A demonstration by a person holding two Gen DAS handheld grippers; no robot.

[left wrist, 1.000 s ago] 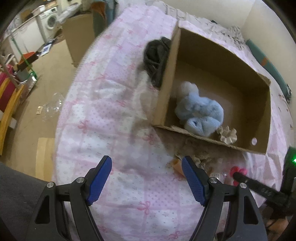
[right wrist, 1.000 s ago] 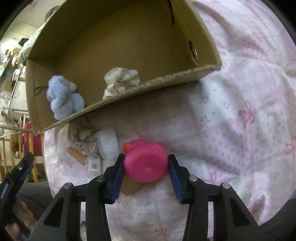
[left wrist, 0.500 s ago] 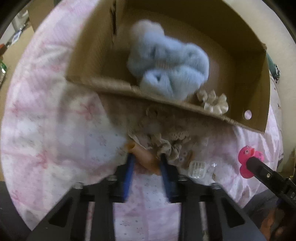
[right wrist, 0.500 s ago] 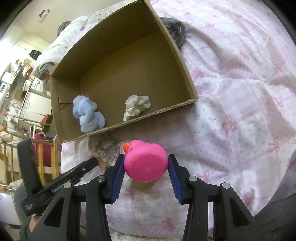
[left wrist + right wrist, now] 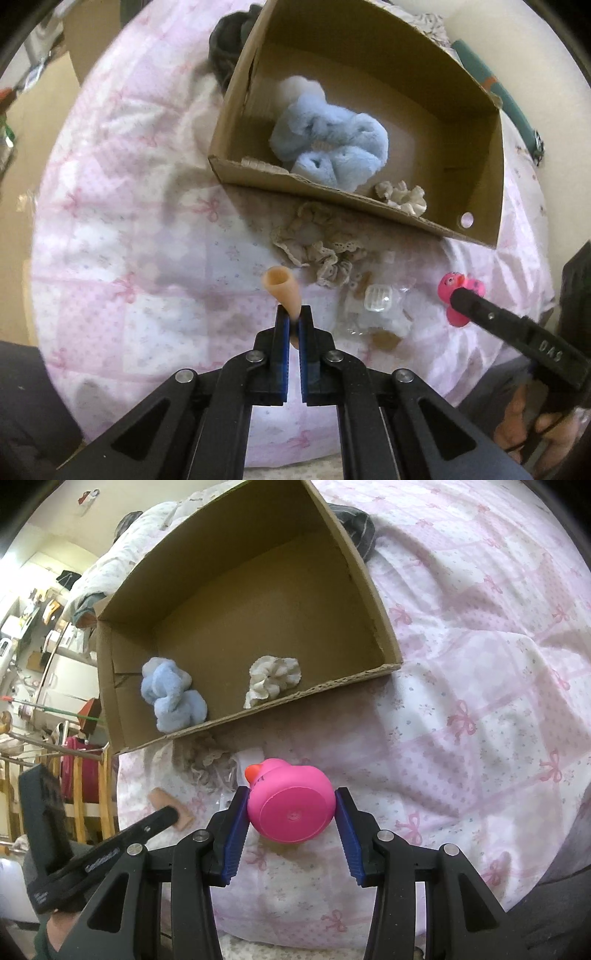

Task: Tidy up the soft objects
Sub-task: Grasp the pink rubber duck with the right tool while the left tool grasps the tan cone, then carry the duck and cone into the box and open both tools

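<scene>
The peach tube point(image 5: 283, 291) sits pinched between the pads of the left gripper point(image 5: 291, 323), whose jaws have just been closing, above the pink bedspread point(image 5: 122, 229). The right gripper point(image 5: 291, 812), angled steeply down, clamps the pink duck point(image 5: 291, 806) near the cardboard box point(image 5: 373, 602).

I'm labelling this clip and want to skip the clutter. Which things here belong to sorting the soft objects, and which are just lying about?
Part of the job:
- cardboard box
- blue plush and cream scrunchie, inside the box
- pink duck, in the right gripper
- peach tube, pinched by the left gripper
- lace scrunchie, on the bedspread

Lying about:
- dark garment
- clear plastic packet
</scene>
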